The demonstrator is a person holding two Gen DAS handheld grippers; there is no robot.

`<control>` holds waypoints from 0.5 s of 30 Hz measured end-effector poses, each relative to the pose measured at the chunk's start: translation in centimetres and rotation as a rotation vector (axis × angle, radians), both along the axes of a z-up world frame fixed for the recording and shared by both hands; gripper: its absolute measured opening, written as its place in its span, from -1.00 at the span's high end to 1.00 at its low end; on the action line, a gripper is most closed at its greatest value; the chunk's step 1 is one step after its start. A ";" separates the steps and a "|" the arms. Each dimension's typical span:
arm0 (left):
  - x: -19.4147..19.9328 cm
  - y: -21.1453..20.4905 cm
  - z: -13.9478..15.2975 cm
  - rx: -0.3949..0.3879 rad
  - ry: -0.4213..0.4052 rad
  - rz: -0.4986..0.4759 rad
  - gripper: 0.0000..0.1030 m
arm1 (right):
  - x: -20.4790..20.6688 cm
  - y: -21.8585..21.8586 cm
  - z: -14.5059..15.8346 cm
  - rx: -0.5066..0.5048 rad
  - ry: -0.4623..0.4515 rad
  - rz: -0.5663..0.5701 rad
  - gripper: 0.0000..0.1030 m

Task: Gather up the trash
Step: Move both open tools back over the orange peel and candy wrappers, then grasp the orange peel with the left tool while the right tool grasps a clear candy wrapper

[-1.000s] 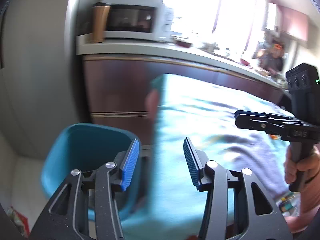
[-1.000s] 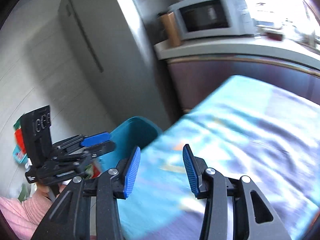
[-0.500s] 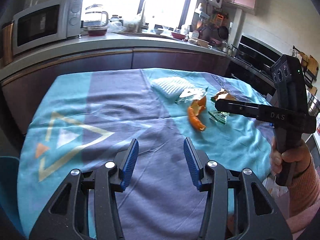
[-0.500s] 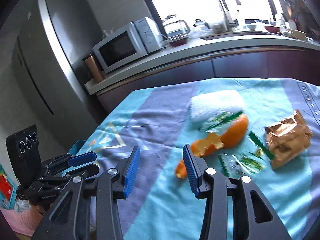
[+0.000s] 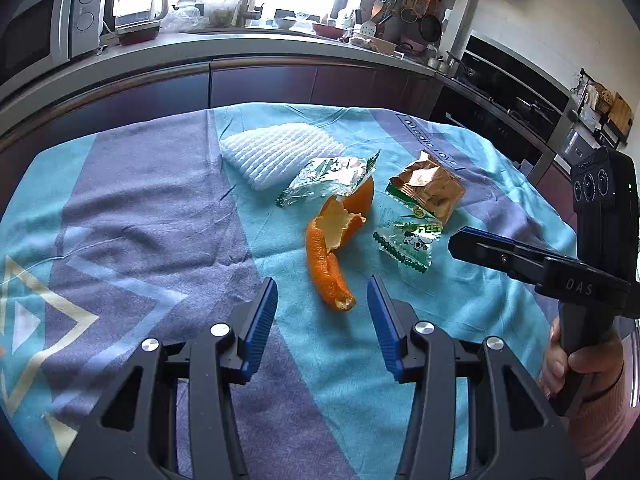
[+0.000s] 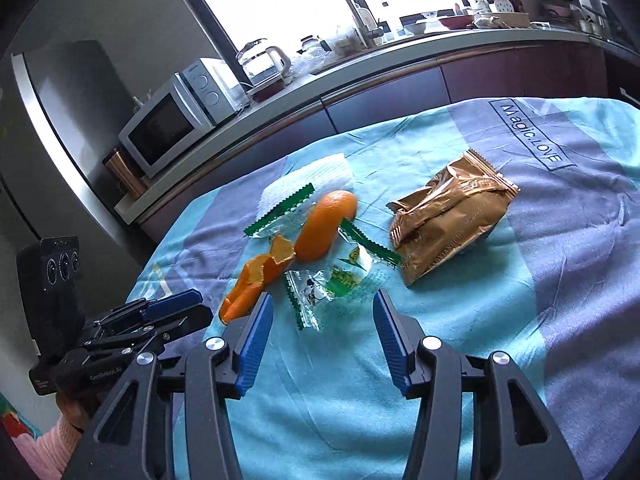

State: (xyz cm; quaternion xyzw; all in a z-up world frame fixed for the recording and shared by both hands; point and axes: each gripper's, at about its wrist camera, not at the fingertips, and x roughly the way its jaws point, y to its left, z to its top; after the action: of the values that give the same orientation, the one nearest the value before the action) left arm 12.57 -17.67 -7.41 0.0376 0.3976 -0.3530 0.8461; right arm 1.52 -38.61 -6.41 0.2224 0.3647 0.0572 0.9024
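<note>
Trash lies on the blue and purple tablecloth [image 5: 160,216]: an orange peel [image 5: 332,240], a clear green-edged wrapper [image 5: 408,240], a second clear wrapper [image 5: 328,176] and a gold snack bag [image 5: 428,188]. My left gripper [image 5: 322,308] is open and empty, just short of the peel's near end. My right gripper [image 6: 320,320] is open and empty, its jaws either side of the clear wrapper [image 6: 332,284]. The peel [image 6: 296,248] and gold bag [image 6: 448,216] lie beyond it.
A white ribbed cloth [image 5: 276,152] lies behind the trash. A kitchen counter [image 5: 240,44] with a microwave [image 6: 176,120] and kettle [image 6: 264,60] runs behind the table. A fridge [image 6: 52,120] stands at the left. The right gripper shows in the left wrist view [image 5: 520,256].
Both grippers swung from the teal bin and fridge side toward the table, then moved closer to the trash. Both stayed open and empty.
</note>
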 end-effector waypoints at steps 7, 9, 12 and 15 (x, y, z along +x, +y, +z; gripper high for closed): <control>1.8 -1.3 -1.1 0.020 0.062 -0.002 0.19 | 1.5 0.3 -0.8 0.014 0.023 0.010 0.01; 2.1 -1.6 -1.3 0.026 0.076 -0.004 0.26 | 1.9 0.3 -1.0 0.015 0.036 0.009 0.02; 2.3 -2.0 -1.6 0.033 0.080 -0.007 0.32 | 2.2 0.2 -1.4 0.021 0.052 0.008 0.17; 2.4 -2.0 -1.5 0.032 0.089 -0.009 0.51 | 2.3 0.1 -1.6 0.033 0.062 0.010 0.41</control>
State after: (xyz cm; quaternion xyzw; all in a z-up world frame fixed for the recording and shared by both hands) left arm 14.96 -19.64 -8.94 0.0370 0.4405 -0.3515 0.8252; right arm 3.78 -38.49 -8.05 0.2370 0.3927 0.0608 0.8865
